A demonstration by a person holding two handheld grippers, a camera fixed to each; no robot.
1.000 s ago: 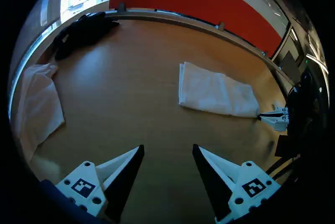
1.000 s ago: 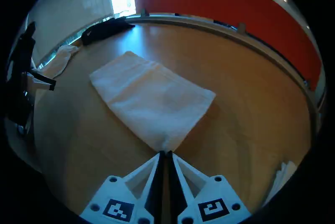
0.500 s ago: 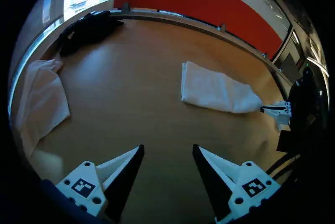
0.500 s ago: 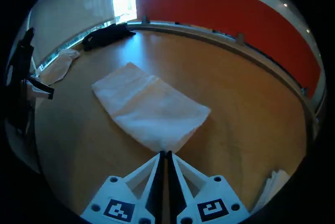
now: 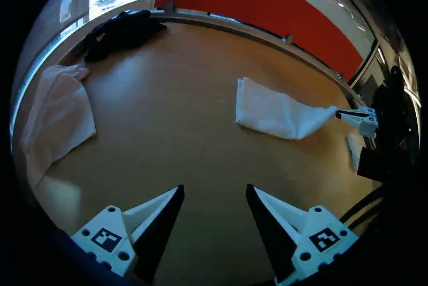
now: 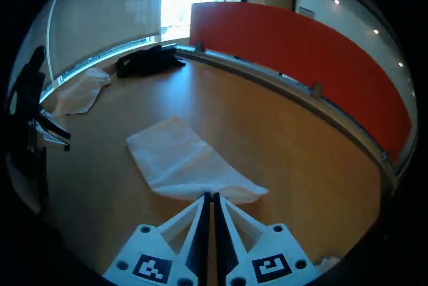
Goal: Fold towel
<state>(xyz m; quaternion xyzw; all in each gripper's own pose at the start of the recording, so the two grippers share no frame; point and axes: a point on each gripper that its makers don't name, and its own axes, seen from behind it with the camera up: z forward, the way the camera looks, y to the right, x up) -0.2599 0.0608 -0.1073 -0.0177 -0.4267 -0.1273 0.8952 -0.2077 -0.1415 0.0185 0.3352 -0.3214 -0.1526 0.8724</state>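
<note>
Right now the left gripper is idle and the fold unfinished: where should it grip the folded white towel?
Probably the flat corner of the folded white towel nearest the open left gripper, approached low from that side: the right gripper pinches the opposite end raised, leaving this corner exposed on the wooden table.

I count two grippers: left gripper (image 5: 214,187), right gripper (image 6: 211,195). White cloths, two: one towel (image 6: 182,163) at the right jaws' tips, one crumpled cloth (image 5: 56,112) far left of the left jaws. One black garment (image 5: 123,29), one red panel (image 5: 257,2) beyond.

L cam low over table (image 5: 160,125), towel (image 5: 278,117) well off, R cam close behind same towel
</note>
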